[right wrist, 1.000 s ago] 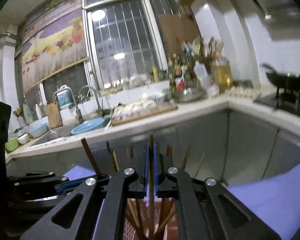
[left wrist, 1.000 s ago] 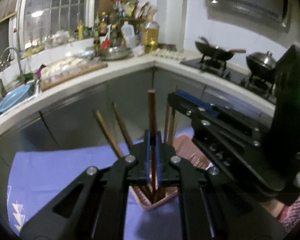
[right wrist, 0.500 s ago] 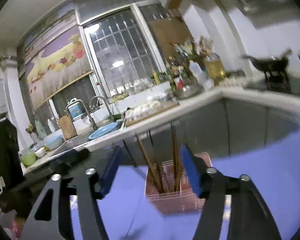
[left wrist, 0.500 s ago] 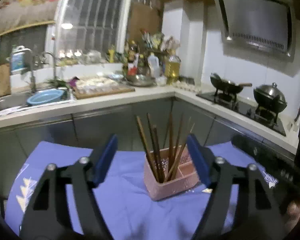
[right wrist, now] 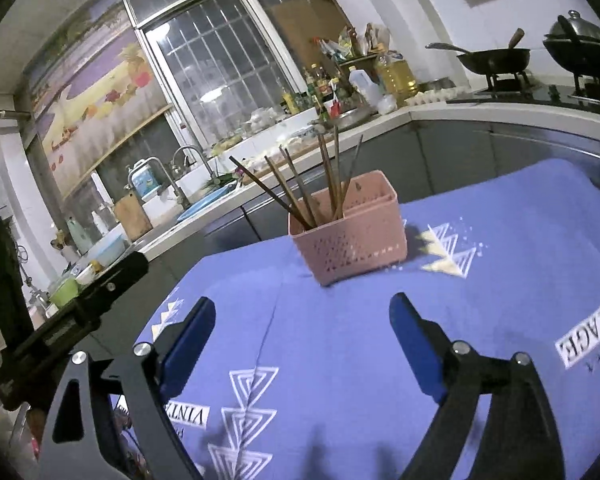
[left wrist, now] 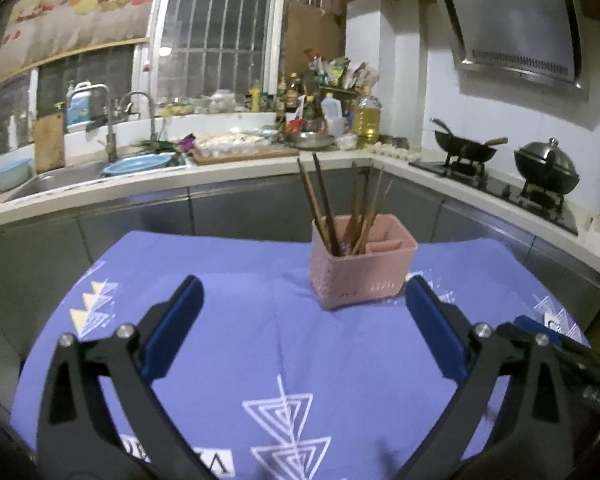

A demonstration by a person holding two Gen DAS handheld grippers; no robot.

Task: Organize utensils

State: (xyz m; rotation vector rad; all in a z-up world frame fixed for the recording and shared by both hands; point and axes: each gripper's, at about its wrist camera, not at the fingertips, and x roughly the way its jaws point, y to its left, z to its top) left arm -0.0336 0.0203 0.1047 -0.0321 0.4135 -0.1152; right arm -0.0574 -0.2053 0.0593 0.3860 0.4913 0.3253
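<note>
A pink perforated utensil holder (left wrist: 362,264) stands on the blue tablecloth (left wrist: 236,320), with several brown chopsticks (left wrist: 328,208) standing in its left compartment. It also shows in the right wrist view (right wrist: 350,232) with the chopsticks (right wrist: 300,196) leaning left. My left gripper (left wrist: 300,320) is open and empty, pulled back from the holder. My right gripper (right wrist: 300,336) is open and empty, also short of the holder. The left gripper's body (right wrist: 60,312) shows at the left of the right wrist view.
The table is covered by a blue cloth (right wrist: 500,280) with white triangle prints. Behind it runs a kitchen counter (left wrist: 100,188) with a sink, a blue basin (left wrist: 138,162), bottles and a stove with a wok (left wrist: 466,150) and a pot (left wrist: 546,168).
Both grippers were shut on chopsticks over the holder a second ago. They have opened, left the chopsticks in the holder, and drawn back toward the near side of the table.
</note>
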